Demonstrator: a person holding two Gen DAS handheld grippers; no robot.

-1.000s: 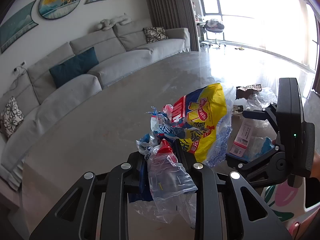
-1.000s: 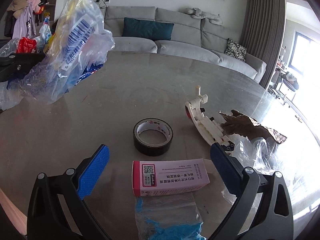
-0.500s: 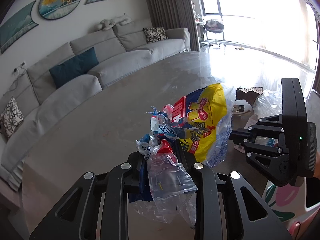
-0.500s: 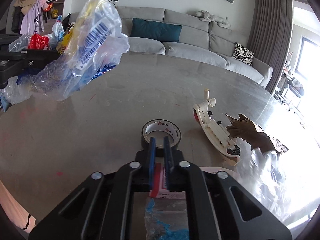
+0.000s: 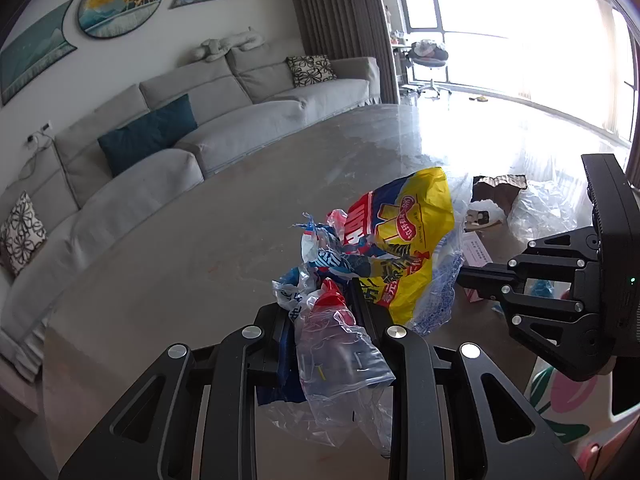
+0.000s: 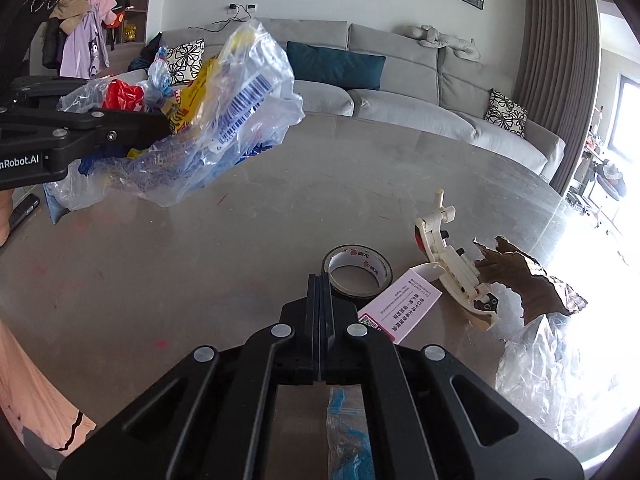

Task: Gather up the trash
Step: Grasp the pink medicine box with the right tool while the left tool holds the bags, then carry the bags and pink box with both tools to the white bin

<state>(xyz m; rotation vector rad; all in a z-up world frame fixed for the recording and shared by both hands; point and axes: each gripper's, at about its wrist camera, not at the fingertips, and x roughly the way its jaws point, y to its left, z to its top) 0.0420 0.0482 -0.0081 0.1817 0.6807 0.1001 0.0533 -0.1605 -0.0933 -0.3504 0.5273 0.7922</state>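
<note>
My left gripper (image 5: 324, 300) is shut on a bunch of trash bags (image 5: 400, 240): a yellow snack wrapper, blue-printed wrappers and clear plastic, held above the grey table (image 5: 200, 240). The bunch also shows in the right wrist view (image 6: 224, 120). My right gripper (image 6: 319, 284) is shut with nothing visibly between its jaws, above the table near a pink box (image 6: 400, 308). A clear bag with blue print (image 6: 348, 432) lies under it. Torn brown paper (image 6: 532, 280) and crumpled clear plastic (image 6: 544, 372) lie at the right.
A roll of black tape (image 6: 356, 272) lies just beyond my right fingertips. A white plastic toy (image 6: 452, 264) lies beside the box. A grey sofa (image 6: 400, 80) stands behind the table. A person's pink clothing (image 6: 28, 392) is at the lower left.
My right gripper has gone from wide open to shut and moved left, away from the pink box. The left gripper has kept still with its bunch.
</note>
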